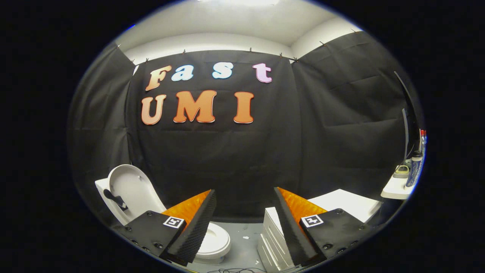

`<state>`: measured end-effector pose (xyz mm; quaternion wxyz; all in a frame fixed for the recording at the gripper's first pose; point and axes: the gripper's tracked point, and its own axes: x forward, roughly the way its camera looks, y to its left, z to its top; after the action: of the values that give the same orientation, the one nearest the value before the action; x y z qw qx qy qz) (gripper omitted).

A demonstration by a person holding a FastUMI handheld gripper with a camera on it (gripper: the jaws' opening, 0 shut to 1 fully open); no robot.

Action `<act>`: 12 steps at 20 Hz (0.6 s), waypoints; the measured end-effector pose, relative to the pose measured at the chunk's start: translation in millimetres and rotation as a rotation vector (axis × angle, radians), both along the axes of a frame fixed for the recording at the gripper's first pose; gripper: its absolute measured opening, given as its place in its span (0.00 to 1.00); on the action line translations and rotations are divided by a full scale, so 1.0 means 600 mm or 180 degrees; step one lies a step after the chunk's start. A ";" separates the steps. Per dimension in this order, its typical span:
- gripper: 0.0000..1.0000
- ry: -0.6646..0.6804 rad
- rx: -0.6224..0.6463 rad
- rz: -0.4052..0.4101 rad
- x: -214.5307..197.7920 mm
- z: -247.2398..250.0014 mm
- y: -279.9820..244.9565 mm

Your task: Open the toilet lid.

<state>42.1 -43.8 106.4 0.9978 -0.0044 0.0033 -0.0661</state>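
A white toilet stands beyond my left finger, low on the floor. Its lid (pixel 130 189) is raised upright and leans back against the tank, with a dark handle piece on its inner face. The seat and bowl rim (pixel 216 239) show just past the left fingertip, partly hidden by it. My gripper (pixel 245 191) is open, its two fingers wide apart with nothing between them, held back from the toilet and above it.
A white cabinet with drawers (pixel 343 204) stands behind my right finger. Farther right, a small white shelf (pixel 396 187) carries a bottle and other small items. Grey floor (pixel 246 242) lies between toilet and cabinet, with dark cables near the front.
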 end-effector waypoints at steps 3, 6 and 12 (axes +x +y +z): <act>0.96 -0.0036 -0.0006 -0.0016 -0.002 0.002 0.000; 0.96 -0.0020 -0.0005 0.0017 0.001 0.001 0.008; 0.96 -0.0022 -0.0010 0.0037 0.000 0.000 0.011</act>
<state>41.8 -37.1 106.4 0.9982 -0.0057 -0.0002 -0.0604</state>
